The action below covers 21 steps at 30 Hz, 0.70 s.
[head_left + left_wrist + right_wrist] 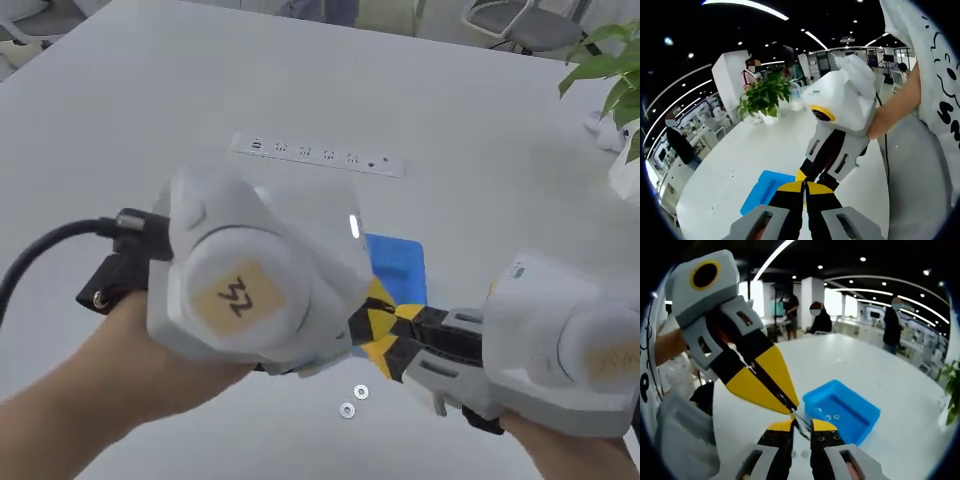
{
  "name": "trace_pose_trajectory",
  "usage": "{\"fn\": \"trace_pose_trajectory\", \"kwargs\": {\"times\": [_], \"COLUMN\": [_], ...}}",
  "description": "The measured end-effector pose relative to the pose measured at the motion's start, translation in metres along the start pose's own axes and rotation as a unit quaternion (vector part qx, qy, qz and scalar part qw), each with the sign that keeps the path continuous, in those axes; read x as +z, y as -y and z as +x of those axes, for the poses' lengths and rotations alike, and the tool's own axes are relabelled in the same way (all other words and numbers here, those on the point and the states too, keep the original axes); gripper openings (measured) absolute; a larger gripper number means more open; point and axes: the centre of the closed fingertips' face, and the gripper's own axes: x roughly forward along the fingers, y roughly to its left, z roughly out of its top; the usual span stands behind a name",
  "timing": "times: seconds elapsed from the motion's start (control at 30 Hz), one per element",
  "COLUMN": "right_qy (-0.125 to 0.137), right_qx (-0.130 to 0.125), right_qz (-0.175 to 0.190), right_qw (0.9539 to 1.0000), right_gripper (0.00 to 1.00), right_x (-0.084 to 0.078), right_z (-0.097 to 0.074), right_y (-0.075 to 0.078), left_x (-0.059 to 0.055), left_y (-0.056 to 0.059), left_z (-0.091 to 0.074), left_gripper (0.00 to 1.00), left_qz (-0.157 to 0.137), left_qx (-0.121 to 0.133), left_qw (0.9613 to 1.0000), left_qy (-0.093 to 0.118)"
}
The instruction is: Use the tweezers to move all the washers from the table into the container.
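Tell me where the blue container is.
In the head view the blue container sits on the white table just right of centre, between the power strip farther off and two loose washers nearer.

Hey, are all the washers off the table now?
No, in the head view two washers lie on the white table, outside the blue container.

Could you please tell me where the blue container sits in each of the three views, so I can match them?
Head view: the blue container sits just right of centre, partly covered.
Left gripper view: it lies at lower left.
Right gripper view: it lies right of centre, just beyond the tweezers.
Shared landmark: the potted plant, top right in the head view, upper left in the left gripper view, right edge in the right gripper view.
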Motion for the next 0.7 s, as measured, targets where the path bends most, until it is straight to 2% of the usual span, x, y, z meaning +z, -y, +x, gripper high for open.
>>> {"fn": "trace_pose_trajectory", "kwargs": {"times": [0.37,0.53,0.7], "right_qy": [-0.025,-0.034,-0.044], "right_qx": [0.002,0.007,0.014], "right_qz": [0.019,0.028,0.03], "right_qw": [0.9995,0.999,0.9985], "right_gripper": [0.08,0.09,0.09], "right_x": [-0.026,-0.036,-0.043], "right_z": [0.012,0.021,0.025], "right_y": [-0.001,-0.002,-0.003], "left_x": [-0.023,-0.034,-0.042], "left_y": [0.007,0.011,0.012], "left_z": [0.018,0.025,0.028], "left_gripper": [0.0,0.0,0.0], "left_qz": [-0.049,-0.047,-0.056], "left_qx": [-0.018,-0.021,-0.027], "left_qw": [0.9986,0.9985,0.9978], "left_qy": [-0.003,-0.018,-0.024]}}
